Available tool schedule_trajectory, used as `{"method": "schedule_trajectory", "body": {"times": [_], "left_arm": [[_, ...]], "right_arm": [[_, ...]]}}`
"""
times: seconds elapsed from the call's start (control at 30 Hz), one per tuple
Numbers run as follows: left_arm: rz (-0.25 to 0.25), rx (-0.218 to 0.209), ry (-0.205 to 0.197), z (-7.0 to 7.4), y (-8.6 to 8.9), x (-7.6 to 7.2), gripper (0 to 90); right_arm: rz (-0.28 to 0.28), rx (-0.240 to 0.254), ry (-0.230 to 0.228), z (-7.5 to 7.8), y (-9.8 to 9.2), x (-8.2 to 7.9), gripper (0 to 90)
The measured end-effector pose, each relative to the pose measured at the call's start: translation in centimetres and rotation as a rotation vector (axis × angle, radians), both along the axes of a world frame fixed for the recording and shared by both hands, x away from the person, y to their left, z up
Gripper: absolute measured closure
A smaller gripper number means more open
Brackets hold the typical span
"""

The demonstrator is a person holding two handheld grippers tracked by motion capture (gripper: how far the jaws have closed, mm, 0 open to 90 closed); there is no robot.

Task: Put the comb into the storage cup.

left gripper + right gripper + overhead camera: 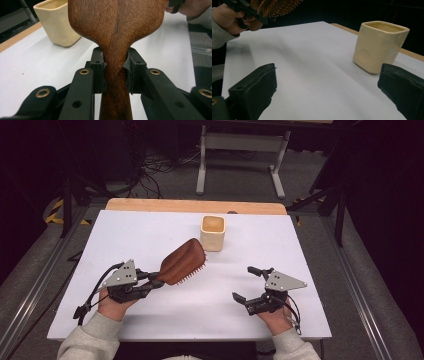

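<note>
In the left gripper view the hairbrush (116, 27) is cut off at the top edge and its bristles are hidden. In the right gripper view the brush is cropped; the cup (379, 46) base is partly masked.

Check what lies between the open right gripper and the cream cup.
Nothing: between the right gripper and the cream cup there is just bare white table, seen in the right gripper view and the high view. The hairbrush sits off to the left, held by the left gripper.
</note>
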State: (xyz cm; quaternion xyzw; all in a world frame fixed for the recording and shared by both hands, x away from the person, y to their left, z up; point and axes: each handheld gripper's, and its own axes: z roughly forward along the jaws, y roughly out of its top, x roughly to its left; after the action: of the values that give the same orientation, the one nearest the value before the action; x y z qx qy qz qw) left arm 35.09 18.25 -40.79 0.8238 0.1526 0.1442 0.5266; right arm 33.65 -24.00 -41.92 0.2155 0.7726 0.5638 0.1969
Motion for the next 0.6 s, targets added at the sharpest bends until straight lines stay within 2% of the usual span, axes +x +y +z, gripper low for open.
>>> {"method": "schedule_trajectory", "body": {"times": [0.27,0.4,0.43,0.6], "left_arm": [[0.04,-0.024,-0.009,-0.3,-0.3,0.0,72.5],[0.056,-0.026,-0.016,-0.4,-0.3,-0.1,72.5],[0.057,-0.027,-0.015,-0.4,-0.3,-0.1,72.4],[0.096,-0.025,-0.027,-0.5,-0.7,-0.1,72.4]], "right_arm": [[0.058,-0.043,0.013,1.2,2.5,0.7,3.0],[0.079,-0.035,0.013,1.8,3.6,1.1,3.0],[0.1,-0.031,0.019,2.4,4.5,1.5,2.9],[0.13,-0.01,0.03,3.5,5.9,2.2,2.9]]}}
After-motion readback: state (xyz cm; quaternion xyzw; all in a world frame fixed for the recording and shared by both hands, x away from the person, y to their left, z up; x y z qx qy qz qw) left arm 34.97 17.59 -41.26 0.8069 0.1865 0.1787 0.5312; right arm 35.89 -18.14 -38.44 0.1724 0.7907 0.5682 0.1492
